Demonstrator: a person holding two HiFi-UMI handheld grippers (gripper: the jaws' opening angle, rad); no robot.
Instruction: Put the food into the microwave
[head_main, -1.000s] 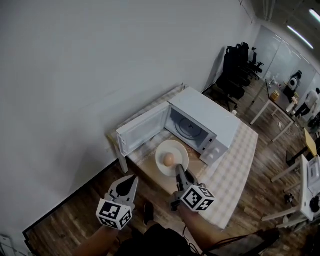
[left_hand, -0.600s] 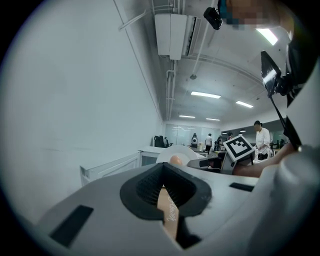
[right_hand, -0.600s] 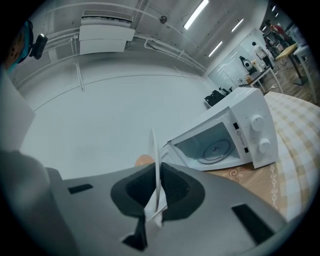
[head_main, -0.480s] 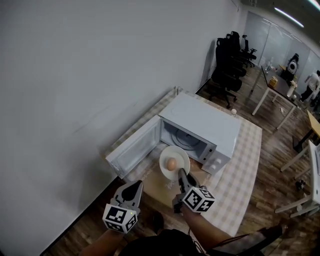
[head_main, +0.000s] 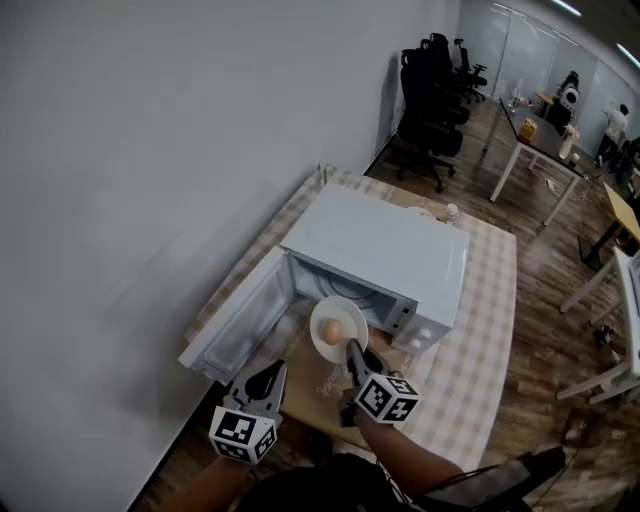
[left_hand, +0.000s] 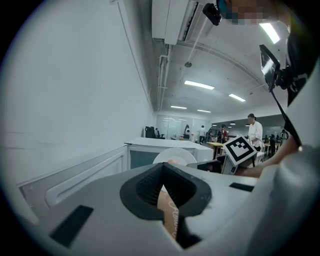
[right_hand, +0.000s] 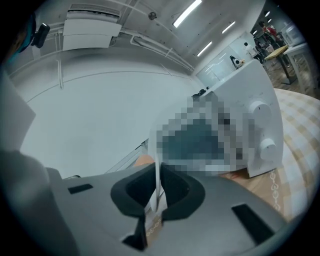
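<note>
One plate (head_main: 324, 314) carrying the food (head_main: 334, 328) hangs just outside the microwave's (head_main: 380, 250) open mouth, its rim pinched in the right claw (head_main: 350, 346). Any tilt, or a knock against the microwave's frame, could roll the food off. The left claw (head_main: 275, 371) is clenched and empty.

No readable text, label, brand or number anywhere

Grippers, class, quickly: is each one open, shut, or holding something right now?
Left gripper: shut, nothing between its jaws.
Right gripper: shut on the rim of the white plate, which carries the food.
</note>
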